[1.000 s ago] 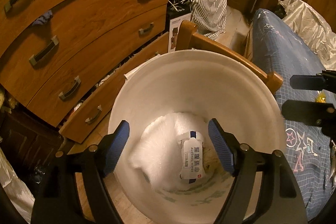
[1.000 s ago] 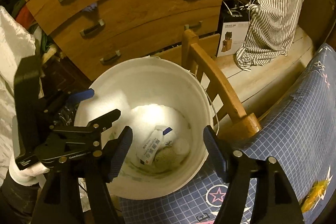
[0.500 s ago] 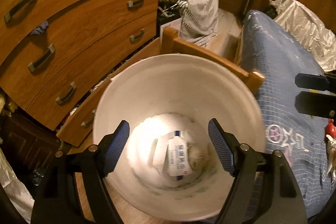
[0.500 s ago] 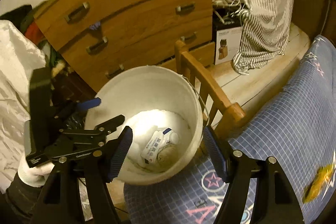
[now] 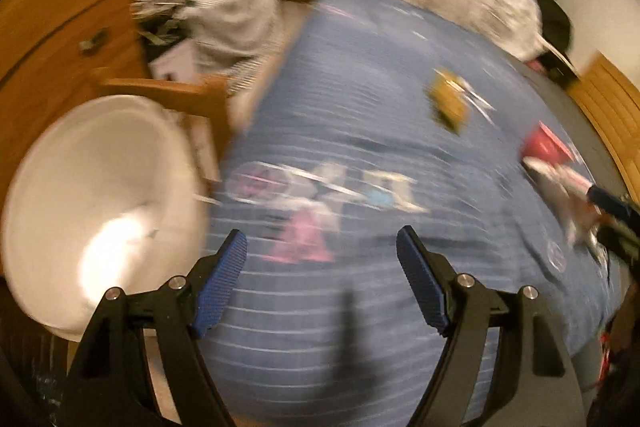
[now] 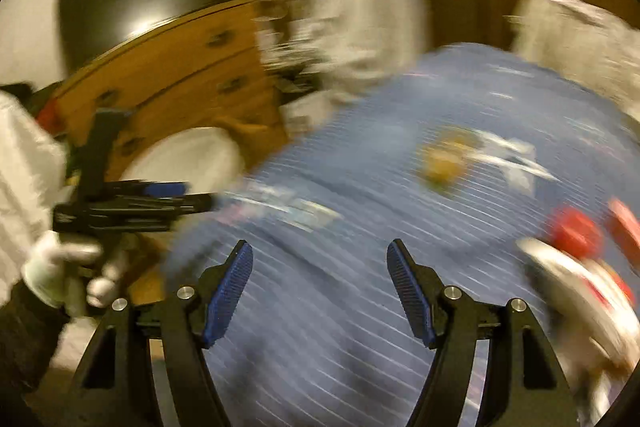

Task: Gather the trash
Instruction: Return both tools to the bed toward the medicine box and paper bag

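Both sets of jaws are spread wide with nothing between them: left gripper [image 5: 322, 251] and right gripper [image 6: 320, 261] both hang over the blue bedspread [image 5: 360, 99]. Everything's smeared. Trash on the bedspread: a yellowish wrapper [image 5: 450, 101], red and white scraps [image 6: 576, 251] toward its right edge. White bucket [image 5: 100, 195] sits off its left edge.
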`<state>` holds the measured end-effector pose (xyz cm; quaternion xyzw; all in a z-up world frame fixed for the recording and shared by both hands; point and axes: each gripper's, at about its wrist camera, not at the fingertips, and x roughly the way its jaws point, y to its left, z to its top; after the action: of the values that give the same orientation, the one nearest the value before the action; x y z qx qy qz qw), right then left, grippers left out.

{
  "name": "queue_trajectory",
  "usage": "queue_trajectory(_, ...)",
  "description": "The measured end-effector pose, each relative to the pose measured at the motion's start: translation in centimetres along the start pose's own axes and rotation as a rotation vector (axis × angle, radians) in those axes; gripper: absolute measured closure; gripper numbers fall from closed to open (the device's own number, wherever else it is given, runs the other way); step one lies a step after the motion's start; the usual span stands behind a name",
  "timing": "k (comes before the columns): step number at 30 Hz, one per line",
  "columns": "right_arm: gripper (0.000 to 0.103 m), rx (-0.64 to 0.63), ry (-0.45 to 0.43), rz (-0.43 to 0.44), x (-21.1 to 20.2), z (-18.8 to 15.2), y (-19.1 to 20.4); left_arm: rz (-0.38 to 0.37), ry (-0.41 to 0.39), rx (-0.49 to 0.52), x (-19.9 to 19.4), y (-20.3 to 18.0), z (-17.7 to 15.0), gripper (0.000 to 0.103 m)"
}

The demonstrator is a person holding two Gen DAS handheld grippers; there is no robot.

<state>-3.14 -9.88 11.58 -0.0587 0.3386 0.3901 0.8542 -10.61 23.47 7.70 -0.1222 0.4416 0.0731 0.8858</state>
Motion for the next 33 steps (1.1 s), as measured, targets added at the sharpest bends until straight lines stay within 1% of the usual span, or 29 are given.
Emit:
queue_trajectory(3,0.032,0.089,-0.076,-0.109,-4.8,-2.5,-6.3,-0.047,0.035,0.048,1.6,-3.7,-0.7,0.029)
queue_trajectory(4,0.032,0.127,-0.119,-0.144,-6.7,-3.1,-8.8,-0.074,0.05,0.057,2.3,-5.1,-0.8,0.029)
queue_trajectory(6,0.032,0.216,-0.166,-0.16,-9.0,-3.6,-13.7,-0.101,0.062,0.073,2.9,-7.0,-1.1,0.029)
queue_trajectory(7,0.032,0.252,-0.175,-0.157,-9.3,-3.8,-15.5,-0.108,0.066,0.077,3.0,-7.8,-1.2,0.029)
queue_trajectory(9,0.032,0.365,-0.153,-0.147,-8.5,-4.3,-20.8,-0.132,0.074,0.083,3.3,-9.5,-1.3,0.029)
queue_trajectory(11,0.032,0.443,-0.104,-0.15,-6.8,-5.1,-24.1,-0.145,0.08,0.086,3.4,-10.7,-1.6,0.028)
queue_trajectory(12,0.032,0.49,-0.057,-0.129,-5.2,-5.6,-25.7,-0.152,0.083,0.085,3.4,-11.2,-1.8,0.027)
queue_trajectory(13,0.032,0.523,-0.021,-0.107,-3.6,-5.9,-26.3,-0.158,0.088,0.082,3.3,-11.5,-2.2,0.026)
queue_trajectory(14,0.032,0.531,-0.004,-0.092,-2.1,-5.5,-25.6,-0.162,0.093,0.079,3.4,-11.9,-2.4,0.026)
queue_trajectory(16,0.03,0.452,0.003,-0.045,-0.8,-5.1,-22.5,-0.159,0.099,0.081,3.4,-12.3,-2.8,0.025)
queue_trajectory(17,0.03,0.4,0.005,0.018,-0.3,-4.7,-20.4,-0.156,0.103,0.08,3.5,-12.5,-2.9,0.025)
queue_trajectory(18,0.03,0.349,0.014,0.1,0.1,-4.5,-18.0,-0.154,0.109,0.073,3.6,-12.5,-3.0,0.025)
queue_trajectory(19,0.03,0.301,0.022,0.146,0.4,-4.2,-16.5,-0.153,0.115,0.065,3.8,-12.5,-3.1,0.025)
queue_trajectory(20,0.03,0.25,0.023,0.18,0.4,-4.0,-14.7,-0.153,0.119,0.058,3.9,-12.5,-3.1,0.025)
queue_trajectory(21,0.03,0.228,0.008,0.211,-0.1,-3.9,-13.5,-0.154,0.12,0.053,3.9,-12.6,-3.1,0.025)
queue_trajectory(22,0.03,0.232,-0.015,0.237,-0.9,-4.0,-13.0,-0.156,0.119,0.052,3.7,-12.6,-3.1,0.025)
queue_trajectory(23,0.03,0.24,-0.034,0.243,-1.7,-4.0,-12.9,-0.158,0.116,0.055,3.5,-12.6,-3.1,0.024)
queue_trajectory(25,0.03,0.255,-0.078,0.21,-3.9,-4.7,-13.6,-0.161,0.108,0.069,3.3,-13.2,-3.2,0.02)
queue_trajectory(26,0.03,0.251,-0.092,0.178,-4.9,-5.0,-14.0,-0.166,0.106,0.078,3.3,-13.5,-3.2,0.019)
queue_trajectory(28,0.03,0.225,-0.09,0.117,-6.6,-5.8,-14.7,-0.175,0.109,0.102,3.4,-14.4,-3.2,0.018)
queue_trajectory(30,0.03,0.168,-0.052,0.046,-8.0,-7.3,-15.1,-0.187,0.109,0.137,3.8,-15.8,-3.0,0.018)
queue_trajectory(33,0.03,0.109,0.03,0.012,-8.1,-9.2,-15.3,-0.192,0.103,0.201,4.6,-18.6,-2.2,0.015)
